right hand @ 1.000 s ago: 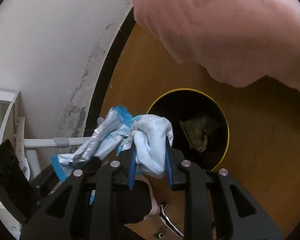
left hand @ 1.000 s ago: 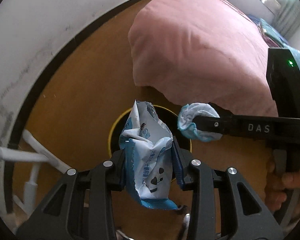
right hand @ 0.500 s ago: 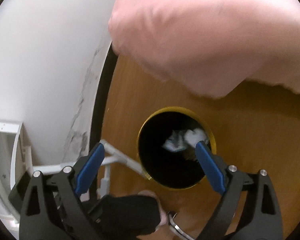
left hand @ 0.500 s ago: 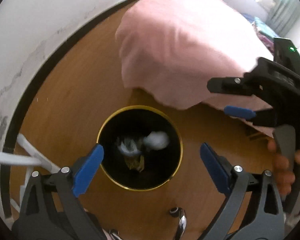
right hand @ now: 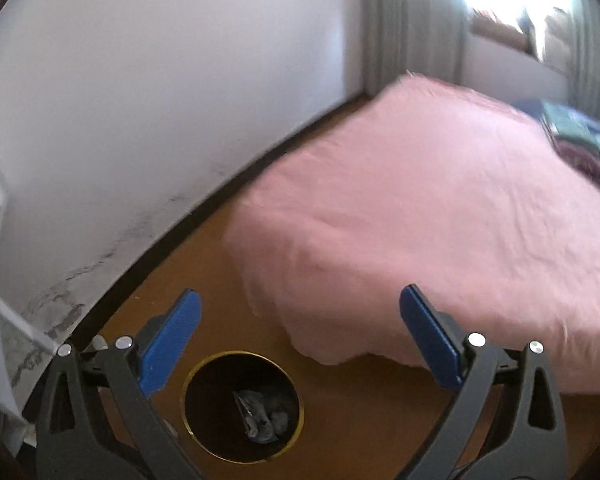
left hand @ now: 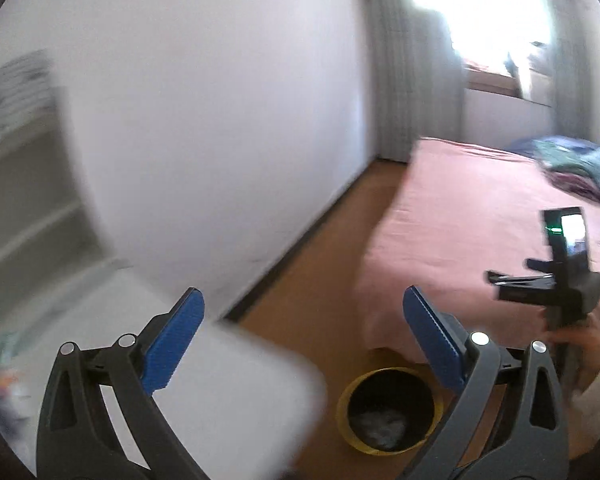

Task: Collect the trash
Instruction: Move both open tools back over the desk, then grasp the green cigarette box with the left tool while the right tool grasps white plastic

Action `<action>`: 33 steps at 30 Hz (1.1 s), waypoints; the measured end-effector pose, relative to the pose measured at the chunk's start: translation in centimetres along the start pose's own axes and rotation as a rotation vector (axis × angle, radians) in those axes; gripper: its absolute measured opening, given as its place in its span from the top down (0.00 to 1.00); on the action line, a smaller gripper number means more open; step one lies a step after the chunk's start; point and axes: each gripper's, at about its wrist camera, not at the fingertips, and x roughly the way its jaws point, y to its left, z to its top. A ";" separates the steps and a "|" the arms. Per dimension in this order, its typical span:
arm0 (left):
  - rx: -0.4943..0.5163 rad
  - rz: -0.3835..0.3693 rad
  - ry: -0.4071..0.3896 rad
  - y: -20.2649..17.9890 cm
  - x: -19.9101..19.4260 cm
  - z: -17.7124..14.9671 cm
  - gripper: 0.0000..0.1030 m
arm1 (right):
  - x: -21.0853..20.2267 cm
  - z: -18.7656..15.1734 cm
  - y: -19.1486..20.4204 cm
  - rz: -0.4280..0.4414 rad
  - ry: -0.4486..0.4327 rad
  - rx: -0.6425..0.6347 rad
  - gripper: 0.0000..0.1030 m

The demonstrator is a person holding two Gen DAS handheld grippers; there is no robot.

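bin (right hand: 192, 420) black w/ gold rim | bedsheet (right hand: 440, 220) pink | floor (right hand: 360, 420) orange-brown | wall (right hand: 160, 80) white

1. The bin (right hand: 242, 406) stands on open floor (right hand: 360, 412), its mouth uncovered from above.
2. The bed (right hand: 440, 220) overhangs the floor close beside the bin.
3. A bare floor strip runs between the wall (right hand: 160, 100) and the bed's edge.
4. A white shelf (left hand: 28, 200) blocks the left.
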 end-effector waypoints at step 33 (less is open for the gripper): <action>-0.773 0.652 0.453 45.6 -13.0 -21.3 0.06 | -12.7 -5.1 51.1 0.631 -0.030 -0.679 0.07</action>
